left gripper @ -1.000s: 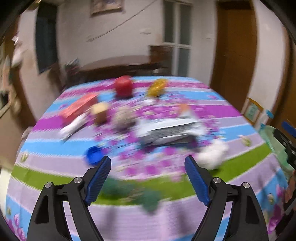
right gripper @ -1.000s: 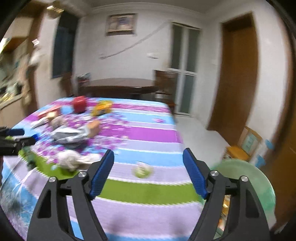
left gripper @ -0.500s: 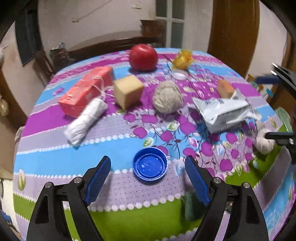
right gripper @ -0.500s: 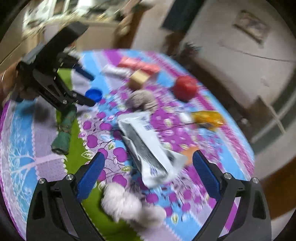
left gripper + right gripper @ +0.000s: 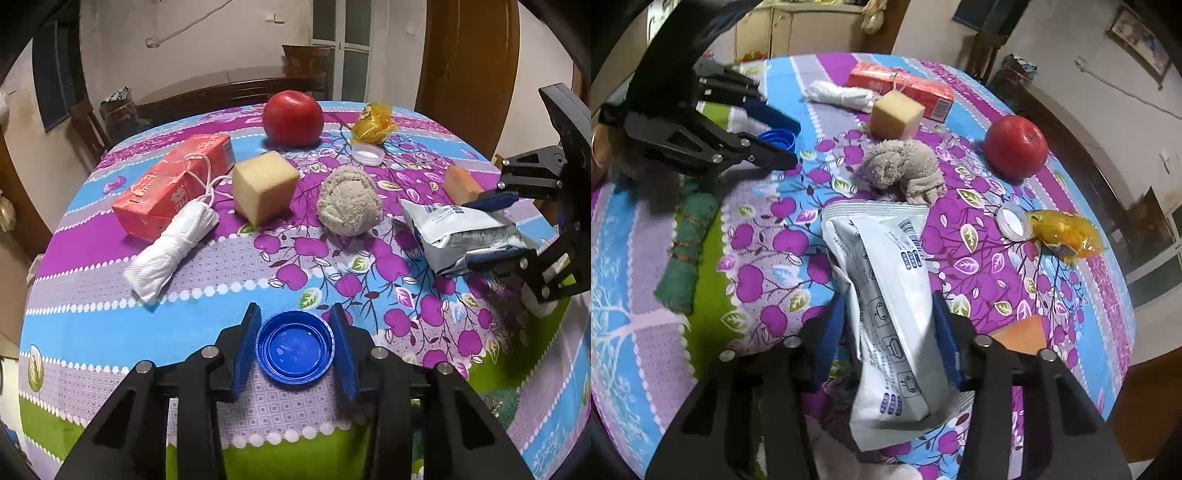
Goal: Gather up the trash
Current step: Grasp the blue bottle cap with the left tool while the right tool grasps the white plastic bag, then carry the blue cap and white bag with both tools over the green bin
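Note:
My left gripper [image 5: 295, 347] is shut on a blue plastic lid [image 5: 295, 348] that lies on the flowered tablecloth [image 5: 92, 325]; the lid also shows in the right wrist view [image 5: 777, 139]. My right gripper [image 5: 890, 332] is shut on a grey-white foil packet [image 5: 886, 291], also seen in the left wrist view [image 5: 465, 232]. Other trash on the table: a yellow wrapper [image 5: 371, 123], a small white cap [image 5: 366, 153], a rolled white bag [image 5: 173, 247].
Also on the table are a red carton [image 5: 173, 184], a yellow sponge block [image 5: 264, 186], a red tomato [image 5: 293, 118], a grey cloth ball [image 5: 349, 205], an orange wedge [image 5: 460, 182] and a rolled green cloth [image 5: 687, 251]. The table edge is near both grippers.
Both grippers were open and have closed: the left moved down onto the blue lid, the right moved in over the foil packet and gripped it.

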A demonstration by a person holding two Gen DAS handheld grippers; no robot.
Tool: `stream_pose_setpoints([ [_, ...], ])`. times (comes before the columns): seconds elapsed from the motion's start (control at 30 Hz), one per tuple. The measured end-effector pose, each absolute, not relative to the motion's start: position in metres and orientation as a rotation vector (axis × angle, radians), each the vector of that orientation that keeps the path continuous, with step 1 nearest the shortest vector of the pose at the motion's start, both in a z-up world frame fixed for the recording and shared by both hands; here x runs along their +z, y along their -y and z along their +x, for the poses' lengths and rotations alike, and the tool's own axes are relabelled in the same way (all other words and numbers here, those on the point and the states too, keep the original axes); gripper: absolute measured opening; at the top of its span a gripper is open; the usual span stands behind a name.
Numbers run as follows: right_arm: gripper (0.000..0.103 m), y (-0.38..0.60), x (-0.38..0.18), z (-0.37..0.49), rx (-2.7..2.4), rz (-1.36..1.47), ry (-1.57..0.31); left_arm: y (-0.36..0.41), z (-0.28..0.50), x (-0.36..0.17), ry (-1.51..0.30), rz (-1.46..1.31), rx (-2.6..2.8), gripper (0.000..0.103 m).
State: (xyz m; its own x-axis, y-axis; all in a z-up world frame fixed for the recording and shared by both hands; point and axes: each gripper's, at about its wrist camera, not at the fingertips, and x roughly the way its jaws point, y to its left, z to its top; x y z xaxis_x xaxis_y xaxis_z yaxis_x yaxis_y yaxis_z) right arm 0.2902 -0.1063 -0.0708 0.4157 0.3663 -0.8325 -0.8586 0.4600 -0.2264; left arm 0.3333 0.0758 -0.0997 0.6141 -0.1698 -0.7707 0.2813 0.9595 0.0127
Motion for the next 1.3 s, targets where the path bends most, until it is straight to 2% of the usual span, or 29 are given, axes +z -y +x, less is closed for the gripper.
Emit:
stream_pose_setpoints([
  [0.2,0.034,0.112,-0.052,0.28,0.847,-0.641,-0.744,-0.076,0.328,-0.094,-0.848,0.144,-0.244,0.04],
  [0.47,0.034,0.127,0.006,0.256,0.778,-0.443,-0.626,-0.085,0.31,-0.055,-0.764,0.167,-0.158,0.04],
  [0.73,0.034,0.159,0.041,0.234,0.645,-0.222,-0.649,-0.055,0.29,-0.014,-0.689,0.214,-0.167,0.04],
  [0.93,0.034,0.189,0.038,0.208,0.549,-0.146,-0.677,-0.008,0.271,-0.004,-0.657,0.262,-0.229,0.04],
  [1.3,0.034,0.237,0.013,0.171,0.447,-0.035,-0.713,0.067,0.241,-0.017,-0.655,0.337,-0.328,0.04],
])
